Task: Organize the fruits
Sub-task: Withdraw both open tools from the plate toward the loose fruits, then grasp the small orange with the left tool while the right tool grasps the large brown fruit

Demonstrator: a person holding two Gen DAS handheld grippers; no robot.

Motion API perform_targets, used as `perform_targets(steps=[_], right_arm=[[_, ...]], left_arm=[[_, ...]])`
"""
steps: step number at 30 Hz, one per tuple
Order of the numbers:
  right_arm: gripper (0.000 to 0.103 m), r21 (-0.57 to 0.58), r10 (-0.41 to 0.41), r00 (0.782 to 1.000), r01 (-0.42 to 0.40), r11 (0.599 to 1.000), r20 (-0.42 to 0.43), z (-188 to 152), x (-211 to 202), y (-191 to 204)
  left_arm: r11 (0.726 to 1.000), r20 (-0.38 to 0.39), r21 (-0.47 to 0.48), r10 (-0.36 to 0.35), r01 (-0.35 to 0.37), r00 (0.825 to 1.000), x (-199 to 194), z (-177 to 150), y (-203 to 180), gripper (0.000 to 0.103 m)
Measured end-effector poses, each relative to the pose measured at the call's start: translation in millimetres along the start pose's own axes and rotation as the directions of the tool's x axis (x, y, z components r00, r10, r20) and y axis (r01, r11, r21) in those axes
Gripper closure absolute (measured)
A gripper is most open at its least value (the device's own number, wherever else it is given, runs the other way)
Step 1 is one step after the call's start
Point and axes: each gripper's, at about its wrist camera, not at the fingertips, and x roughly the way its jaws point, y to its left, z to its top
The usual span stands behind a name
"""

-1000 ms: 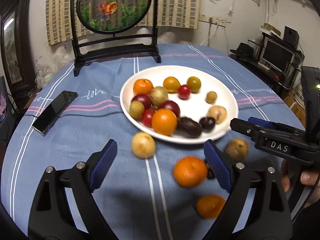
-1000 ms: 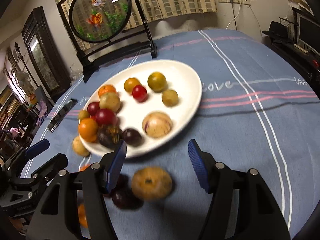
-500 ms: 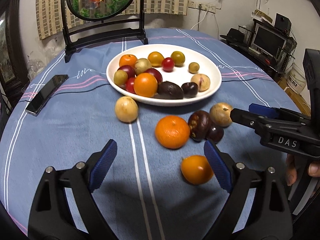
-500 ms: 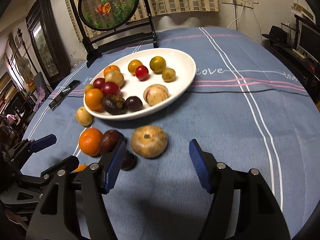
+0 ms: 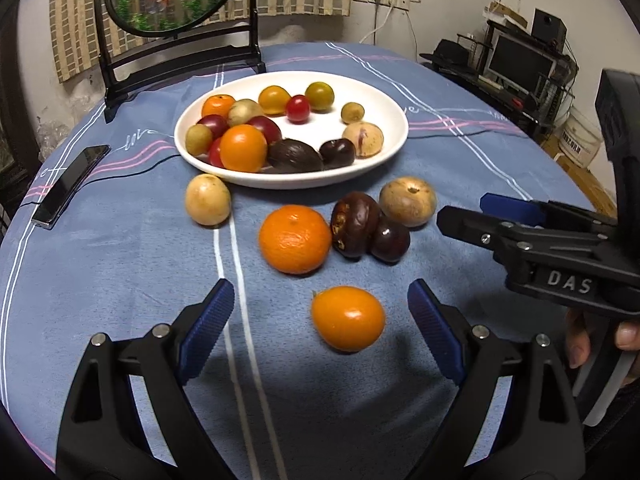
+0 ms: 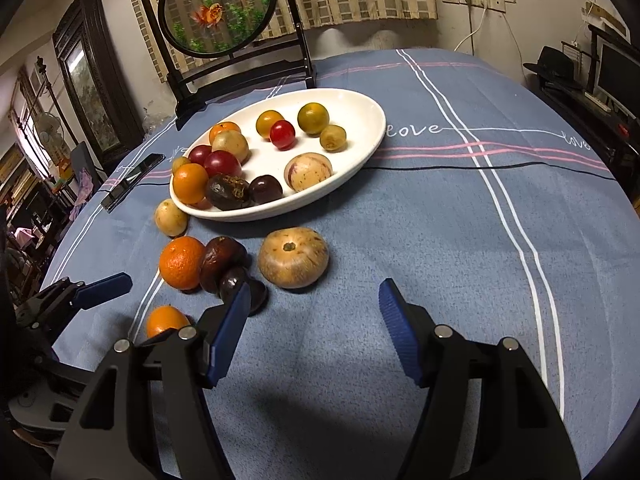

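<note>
Left wrist view, small orange fruit (image 5: 348, 318) between open hand-held gripper (image 5: 320, 320) pads, untouched

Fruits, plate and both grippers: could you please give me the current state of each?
White plate: holds many fruits.
Small orange fruit: on the cloth, between the left gripper fingers, untouched.
Large orange: on the cloth, off the plate.
Tan round fruit: on the cloth, ahead of the right gripper.
Both grippers: open, empty.

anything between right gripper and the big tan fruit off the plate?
Nothing. In the right wrist view only bare blue tablecloth lies between the open right gripper and the tan fruit; a dark fruit sits beside its left finger.
</note>
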Motion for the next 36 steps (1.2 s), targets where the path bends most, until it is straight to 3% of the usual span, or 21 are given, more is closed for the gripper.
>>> perform_targets(steps=[5, 8, 9, 10, 16, 25, 36], right_arm=[[0.036, 0.008, 0.006, 1.000, -0.006, 1.000, -0.010, -3, 1, -2], [0.036, 0.012, 0.010, 1.000, -0.010, 1.000, -0.018, -3, 2, -2], [0.036, 0.013, 0.011, 1.000, -0.010, 1.000, -0.020, -3, 3, -2], [0.036, 0.014, 0.011, 1.000, -0.011, 1.000, -0.022, -3, 3, -2], [0.036, 0.008, 0.006, 1.000, -0.006, 1.000, -0.030, -3, 4, -1], [0.036, -0.047, -0.066, 0.993, 0.061, 0.997, -0.093, -5, 16, 8], [0.036, -0.202, -0.156, 0.978, 0.126, 0.971, -0.137, 7, 43, 23]], left_arm=[[1.000, -0.044, -0.011, -0.011, 0.011, 0.999, 12, -2, 2, 0.017], [0.999, -0.073, -0.016, -0.034, 0.033, 0.997, 18, -3, 2, 0.052], [0.999, -0.076, -0.013, -0.047, 0.046, 0.996, 19, -4, 1, 0.053], [0.999, -0.073, -0.008, -0.053, 0.053, 0.996, 18, -4, -1, 0.064], [0.998, -0.065, 0.031, -0.052, 0.055, 0.997, 15, -6, -3, 0.064], [0.998, -0.062, -0.058, -0.026, 0.022, 0.998, 12, -4, 31, 0.063], [0.992, -0.066, -0.096, -0.082, 0.076, 0.994, 14, -7, 43, 0.063]])
